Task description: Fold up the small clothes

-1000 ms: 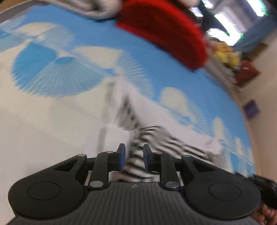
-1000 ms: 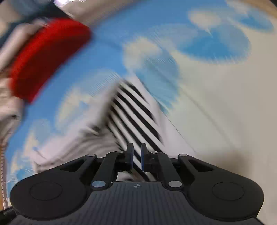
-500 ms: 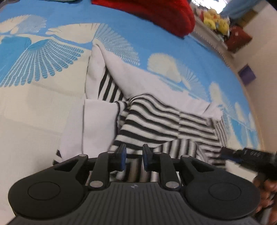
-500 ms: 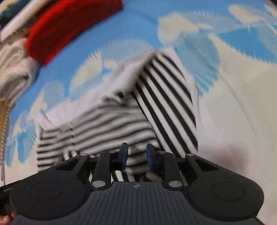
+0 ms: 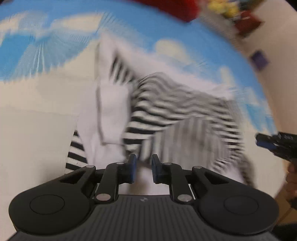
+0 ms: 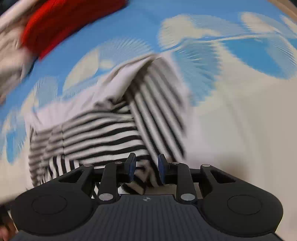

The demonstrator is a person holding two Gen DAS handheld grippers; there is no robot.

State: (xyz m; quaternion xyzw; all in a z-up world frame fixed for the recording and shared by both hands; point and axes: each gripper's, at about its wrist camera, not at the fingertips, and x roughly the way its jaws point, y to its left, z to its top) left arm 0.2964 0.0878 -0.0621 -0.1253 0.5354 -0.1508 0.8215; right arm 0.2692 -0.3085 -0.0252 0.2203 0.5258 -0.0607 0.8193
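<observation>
A black-and-white striped small garment (image 5: pixel 176 115) lies partly folded on the blue and cream patterned cloth (image 5: pixel 37 103), with white panels (image 5: pixel 111 111) turned over on its left side. It also shows in the right wrist view (image 6: pixel 104 133). My left gripper (image 5: pixel 143 166) is open just at the garment's near edge, with nothing between its fingers. My right gripper (image 6: pixel 146 166) is open over the garment's near corner, with striped fabric lying under the gap. The right gripper's tip (image 5: pixel 272 142) shows at the right edge of the left wrist view. Both views are blurred.
A red garment (image 6: pixel 61 24) lies at the far side of the cloth, with pale clothes (image 6: pixel 11 61) beside it. The patterned cloth (image 6: pixel 241 111) stretches out to the right. Coloured items (image 5: pixel 239 16) stand far right beyond the cloth.
Both grippers have let go of the striped garment and opened wider. Both have pulled back towards the near edge, and the garment now lies on the cloth.
</observation>
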